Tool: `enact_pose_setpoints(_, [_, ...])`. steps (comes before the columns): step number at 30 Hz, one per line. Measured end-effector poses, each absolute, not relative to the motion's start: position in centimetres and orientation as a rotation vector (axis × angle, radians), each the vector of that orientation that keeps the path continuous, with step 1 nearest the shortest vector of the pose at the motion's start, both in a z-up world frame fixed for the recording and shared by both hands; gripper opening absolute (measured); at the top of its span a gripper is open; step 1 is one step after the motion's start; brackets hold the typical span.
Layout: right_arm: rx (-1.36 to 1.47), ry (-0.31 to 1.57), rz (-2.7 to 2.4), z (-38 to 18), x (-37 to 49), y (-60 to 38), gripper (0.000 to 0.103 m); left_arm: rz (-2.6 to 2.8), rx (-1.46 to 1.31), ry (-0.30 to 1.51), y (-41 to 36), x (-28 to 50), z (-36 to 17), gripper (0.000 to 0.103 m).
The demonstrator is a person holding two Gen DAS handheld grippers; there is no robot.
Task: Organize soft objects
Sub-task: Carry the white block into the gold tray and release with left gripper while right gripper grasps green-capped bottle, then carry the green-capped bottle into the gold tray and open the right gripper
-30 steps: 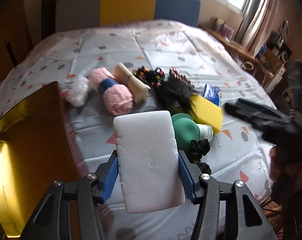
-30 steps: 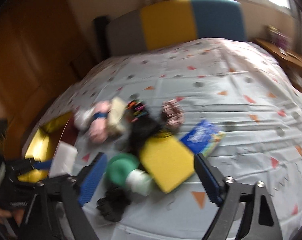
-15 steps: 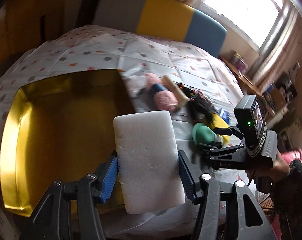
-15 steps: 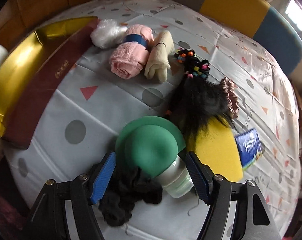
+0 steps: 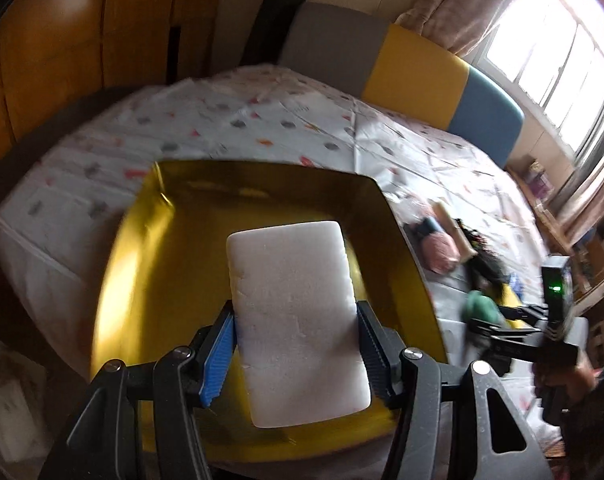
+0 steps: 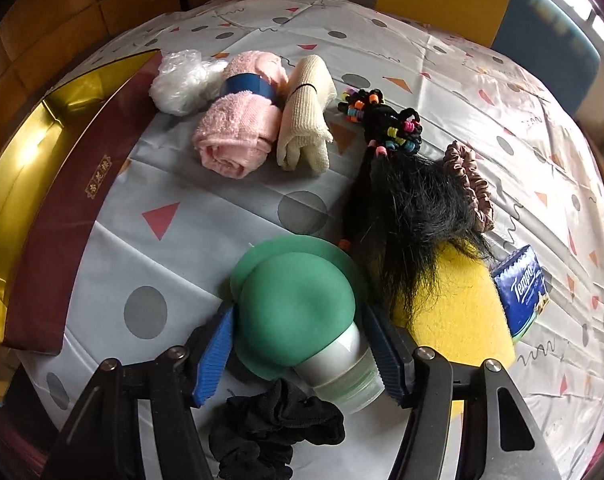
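Observation:
My left gripper [image 5: 296, 312] is shut on a white foam sponge [image 5: 290, 280], which hangs over the inside of the open gold box [image 5: 150, 264] on the bed. In the right wrist view a green soft dome with a silver-white base [image 6: 298, 300] lies on the sheet between the blue pads of my right gripper [image 6: 300, 312]. Its jaws are closing and the pads meet the dome's sides. The left wrist view shows that gripper [image 5: 497, 326] low at the right, held by a hand.
Beyond the dome lie a pink rolled towel [image 6: 238, 128], cream cloth [image 6: 303, 120], crumpled plastic [image 6: 180, 80], beaded hair ties [image 6: 381, 120], black hairpiece [image 6: 413, 208], scrunchie [image 6: 473, 184], yellow sponge [image 6: 453, 312] and tissue pack [image 6: 521, 292]. Black fabric [image 6: 270, 432] lies near. The box's maroon wall [image 6: 74, 200] runs at the left.
The left gripper carried the white sponge leftward from above the pile to above the gold box. The right gripper came down around the green dome and its jaws narrowed.

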State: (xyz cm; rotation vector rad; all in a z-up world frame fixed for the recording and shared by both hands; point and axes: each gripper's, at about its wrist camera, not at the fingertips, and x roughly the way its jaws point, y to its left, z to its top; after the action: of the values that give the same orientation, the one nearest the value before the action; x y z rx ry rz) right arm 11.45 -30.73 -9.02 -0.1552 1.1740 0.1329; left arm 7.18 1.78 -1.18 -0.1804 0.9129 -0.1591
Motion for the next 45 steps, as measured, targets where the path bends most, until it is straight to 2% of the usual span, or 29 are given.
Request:
enact_pose_setpoints(18, [-0.195,1.147,0.12,-9.4,10.7,-29.6,0.065,-0.119,-0.157,1.049,-1.6,18.8,-5.4,0.061])
enact_pose_setpoints(19, [-0.192,1.147,0.122,-9.4,10.7,-29.6,0.065,-0.111,-0.153,1.054,-1.9,19.3,-5.6,0.064])
enact_pose_setpoints(22, [-0.186,1.147,0.127,-9.4,10.6,-29.7,0.065,-0.115,-0.13,1.057,-2.8,20.4,-5.9,0.084])
enact_pose_setpoints(25, [-0.172,1.15,0.127,-9.5,10.7,-29.8,0.065,-0.117,-0.13,1.053,-2.9,20.6,-5.7,0.085])
enact_pose_setpoints(35, [-0.11,1.175,0.116,-9.2,11.6,-30.1,0.063,-0.125,-0.084,0.888,-2.5,12.1,-1.5,0.085])
enact_pose_setpoints(41, [0.041,1.12,0.113,-7.0,12.8,-31.1,0.062,-0.157,-0.091,0.887,-2.4,8.1,-1.6,0.085])
enact_pose_setpoints(45, [0.029,1.118,0.119,-6.6,12.9,-30.1,0.062,-0.143,-0.079,0.869,-2.2,6.4,-1.4,0.085])
